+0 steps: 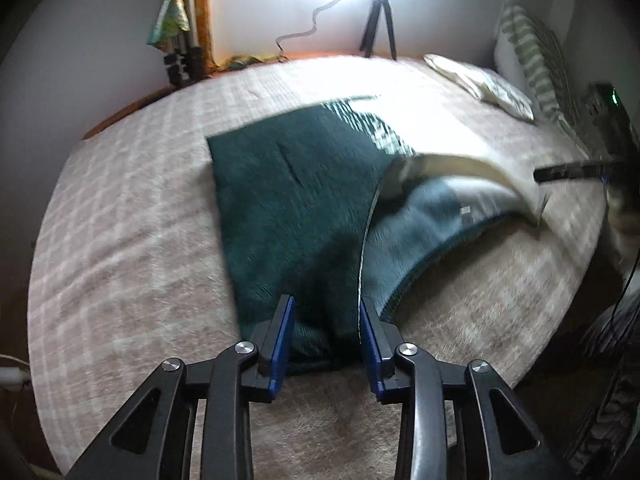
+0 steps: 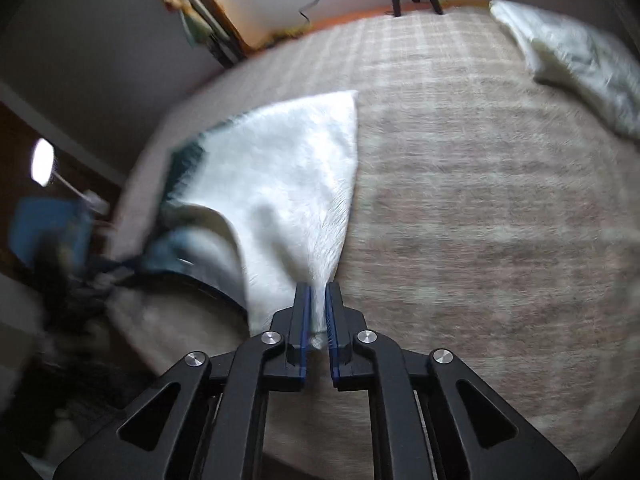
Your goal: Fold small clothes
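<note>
Cloth on bed | right tongs clamp corner | left tongs spread

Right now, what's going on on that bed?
A person with a gripper in each hand is folding a green and white cloth on the checked bedspread. The right gripper is shut on a white corner, lifted off the bed. The left gripper is open around the green near edge. Part of the cloth arches up between them; the fold is not finished. A pillow lies beyond.

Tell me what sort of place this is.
Most likely a bedroom: a wide bed with a plaid cover fills both views, pillows lie at its far end, and a tripod stands by the wall.
</note>
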### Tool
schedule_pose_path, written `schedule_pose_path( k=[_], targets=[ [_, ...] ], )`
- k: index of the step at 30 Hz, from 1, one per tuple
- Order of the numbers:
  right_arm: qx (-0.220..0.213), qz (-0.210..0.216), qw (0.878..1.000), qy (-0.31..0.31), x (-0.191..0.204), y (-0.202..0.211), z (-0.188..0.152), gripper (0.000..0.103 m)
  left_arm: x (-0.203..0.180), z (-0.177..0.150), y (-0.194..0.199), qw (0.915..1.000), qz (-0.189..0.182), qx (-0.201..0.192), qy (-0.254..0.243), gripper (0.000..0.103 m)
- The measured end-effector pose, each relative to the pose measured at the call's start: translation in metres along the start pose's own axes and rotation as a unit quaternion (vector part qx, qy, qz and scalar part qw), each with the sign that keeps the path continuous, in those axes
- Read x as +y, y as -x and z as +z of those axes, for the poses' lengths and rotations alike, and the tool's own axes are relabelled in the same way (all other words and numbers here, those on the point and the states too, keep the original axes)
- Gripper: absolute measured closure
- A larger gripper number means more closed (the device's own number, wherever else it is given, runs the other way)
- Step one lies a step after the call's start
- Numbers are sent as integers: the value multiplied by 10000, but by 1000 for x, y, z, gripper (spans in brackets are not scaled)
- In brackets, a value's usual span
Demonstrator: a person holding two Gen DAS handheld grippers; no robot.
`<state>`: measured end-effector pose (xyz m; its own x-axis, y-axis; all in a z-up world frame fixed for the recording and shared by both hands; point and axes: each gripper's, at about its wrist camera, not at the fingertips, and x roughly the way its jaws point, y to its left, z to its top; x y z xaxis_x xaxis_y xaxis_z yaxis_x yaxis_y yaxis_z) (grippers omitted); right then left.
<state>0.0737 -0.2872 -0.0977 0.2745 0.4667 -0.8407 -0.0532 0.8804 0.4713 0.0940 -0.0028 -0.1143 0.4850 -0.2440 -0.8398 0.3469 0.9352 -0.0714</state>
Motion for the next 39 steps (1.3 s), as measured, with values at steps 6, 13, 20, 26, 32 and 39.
schedule_pose_path(
  k=[6,13,20,26,32,39],
  targets=[
    [-418,531,9958,610,44,12,3,92,-19,35,7,9985,320,-372,-238,53],
    [-218,1097,9894,927,103,-31,14,93,-30,55,-34,9970,591,-7,-506,67],
    [-40,1080,9862,1256,135,-64,25,95,-19,58,-41,9992,362,49,-182,102],
    [-70,1202,9867,1094,142,-93,41,95,-20,62,-24,9985,442,-240,-212,102],
    [-408,538,9925,1016,140,-86,41,95,-29,46,-26,9986,250,-39,-469,85],
    [-81,375,9898,1372,117,-29,-1,94,1,21,6,9998,-111,-164,91,49]
  ],
)
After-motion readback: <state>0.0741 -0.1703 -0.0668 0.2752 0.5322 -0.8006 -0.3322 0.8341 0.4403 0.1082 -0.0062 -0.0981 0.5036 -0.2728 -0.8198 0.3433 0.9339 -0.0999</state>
